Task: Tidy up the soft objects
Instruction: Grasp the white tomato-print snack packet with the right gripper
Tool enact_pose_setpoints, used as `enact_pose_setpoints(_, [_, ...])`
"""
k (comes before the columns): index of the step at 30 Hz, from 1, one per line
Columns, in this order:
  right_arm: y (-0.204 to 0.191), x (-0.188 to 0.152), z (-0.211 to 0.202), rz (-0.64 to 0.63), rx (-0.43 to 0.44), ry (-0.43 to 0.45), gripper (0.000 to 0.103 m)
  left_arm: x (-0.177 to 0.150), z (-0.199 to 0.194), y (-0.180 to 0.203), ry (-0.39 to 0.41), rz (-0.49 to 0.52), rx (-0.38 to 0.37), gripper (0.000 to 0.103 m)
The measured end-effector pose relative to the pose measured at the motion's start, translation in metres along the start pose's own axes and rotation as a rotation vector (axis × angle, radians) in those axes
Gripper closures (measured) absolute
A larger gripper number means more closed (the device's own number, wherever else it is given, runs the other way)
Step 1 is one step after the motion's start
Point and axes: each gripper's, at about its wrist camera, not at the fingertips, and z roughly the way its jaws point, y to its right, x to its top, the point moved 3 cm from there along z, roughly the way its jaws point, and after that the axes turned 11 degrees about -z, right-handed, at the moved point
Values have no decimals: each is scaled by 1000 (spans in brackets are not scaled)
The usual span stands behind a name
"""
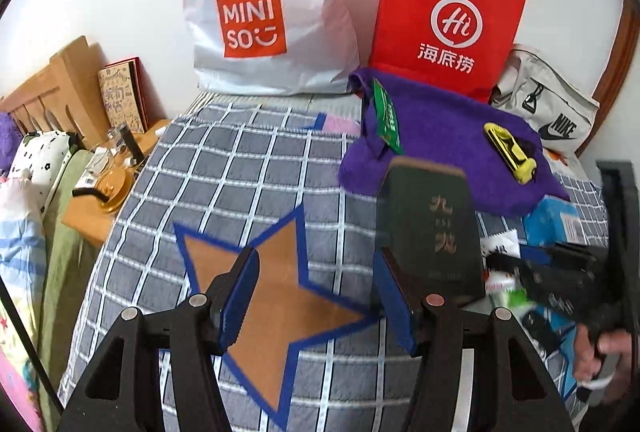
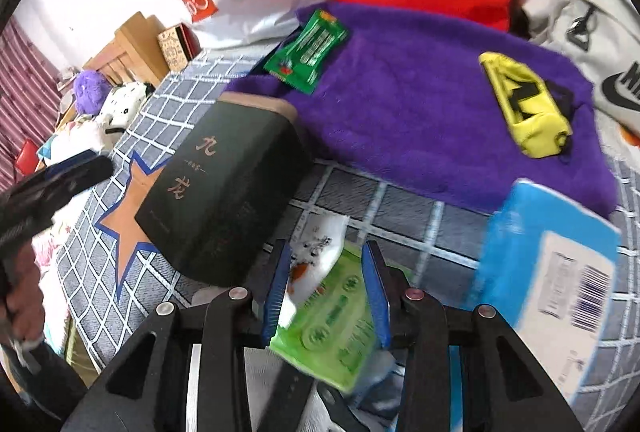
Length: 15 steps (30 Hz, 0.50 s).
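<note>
My left gripper [image 1: 316,296] is open and empty over a brown star with a blue outline [image 1: 272,296] on the checked bedspread. A dark green tin [image 1: 432,232] stands just right of it. My right gripper [image 2: 326,292] is closed around a green and white soft packet [image 2: 332,308] near the bed's front. A purple towel [image 2: 420,92] lies behind, with a green sachet [image 2: 308,48] and a yellow toy car [image 2: 524,108] on it. The right gripper also shows at the right edge of the left wrist view [image 1: 568,272].
A white Miniso bag [image 1: 264,12] and a red paper bag [image 1: 444,20] stand against the wall. A grey Nike bag [image 1: 552,112] lies at the right. A blue box [image 2: 548,256] sits right of my right gripper. A wooden nightstand [image 1: 104,192] stands left of the bed.
</note>
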Motion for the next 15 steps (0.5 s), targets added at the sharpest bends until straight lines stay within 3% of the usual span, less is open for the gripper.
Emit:
enact_pose_setpoints(6, [-12, 2, -25, -30, 2, 76, 97, -25, -7, 3, -32, 15, -62, 46])
enact_pose_setpoints(15, [-21, -18, -89, -16, 15, 217, 100, -70, 3, 25, -185, 3, -327, 45])
